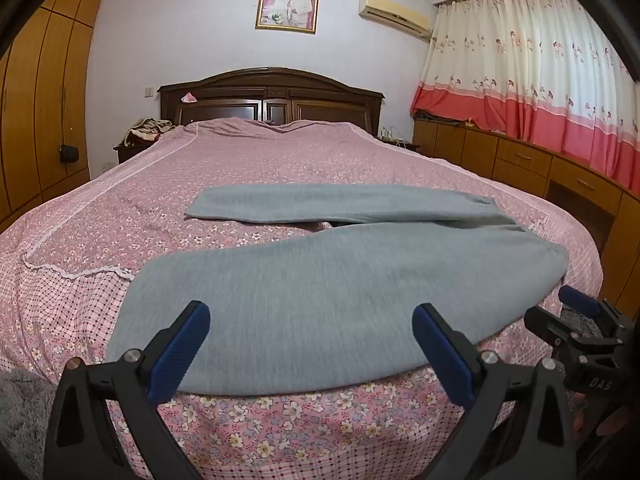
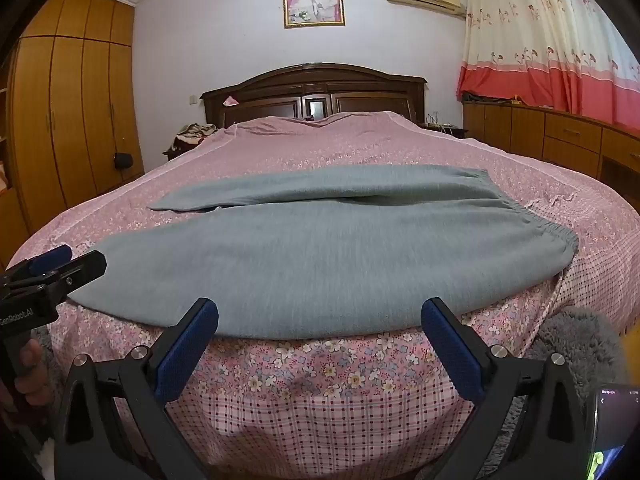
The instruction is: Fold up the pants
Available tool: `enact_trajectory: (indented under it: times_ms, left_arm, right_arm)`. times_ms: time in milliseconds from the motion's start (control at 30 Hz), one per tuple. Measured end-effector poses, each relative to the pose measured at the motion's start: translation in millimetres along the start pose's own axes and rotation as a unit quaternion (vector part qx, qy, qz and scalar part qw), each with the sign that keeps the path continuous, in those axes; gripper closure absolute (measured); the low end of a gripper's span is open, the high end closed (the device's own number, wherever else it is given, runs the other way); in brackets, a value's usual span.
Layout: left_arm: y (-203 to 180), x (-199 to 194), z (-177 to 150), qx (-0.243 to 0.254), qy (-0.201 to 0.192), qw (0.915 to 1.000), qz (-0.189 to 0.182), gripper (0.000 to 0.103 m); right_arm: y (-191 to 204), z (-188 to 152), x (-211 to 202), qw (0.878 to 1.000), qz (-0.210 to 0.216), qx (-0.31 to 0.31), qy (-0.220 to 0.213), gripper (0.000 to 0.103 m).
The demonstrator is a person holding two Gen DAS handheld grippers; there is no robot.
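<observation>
Across the foot of the bed (image 1: pixel 120 184), grey pants (image 1: pixel 320 292) lie flat, legs spread in a V pointing left (waistband toward the bed's right edge). Their near edge runs along the bed's front edge. Left gripper (image 1: pixel 310 344) and right gripper (image 2: pixel 320 340) hover just before that edge, fingers wide apart, holding nothing. Bare bedspread stretches beyond toward the headboard (image 2: pixel 316 88).
</observation>
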State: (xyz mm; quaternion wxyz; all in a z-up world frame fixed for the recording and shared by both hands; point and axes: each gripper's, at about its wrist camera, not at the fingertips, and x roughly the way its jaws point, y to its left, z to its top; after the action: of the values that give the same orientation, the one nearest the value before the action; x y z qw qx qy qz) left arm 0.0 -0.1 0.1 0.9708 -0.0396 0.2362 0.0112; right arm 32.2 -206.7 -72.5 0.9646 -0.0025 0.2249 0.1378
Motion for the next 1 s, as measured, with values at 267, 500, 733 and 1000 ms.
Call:
enact_trajectory:
  times_ms: [267, 500, 733, 1000]
  left_arm:
    - [1.8, 0.8, 0.6, -0.003, 0.002, 1.0000, 0.000, 0.000]
    - [-1.5, 3.0, -1.6, 0.005, 0.002, 1.0000, -0.001, 0.000]
    - [-2.8, 5.8, -1.6, 0.005, 0.005, 1.0000, -0.003, 0.000]
    - [-3.2, 7.3, -1.2, 0.006, 0.007, 0.9999, -0.005, 0.000]
  right_arm:
    - [-0.1, -0.2, -0.3, 1.000, 0.000, 0.001, 0.001, 0.000]
    - [-4.7, -1.7, 2.8, 1.000, -0.002, 0.008, -0.001, 0.000]
    - [-10.6, -0.2, 3.4, 1.000, -0.002, 0.018, 0.005, 0.000]
    - [-10.8, 0.5, 4.7, 1.000, -0.002, 0.015, 0.008, 0.000]
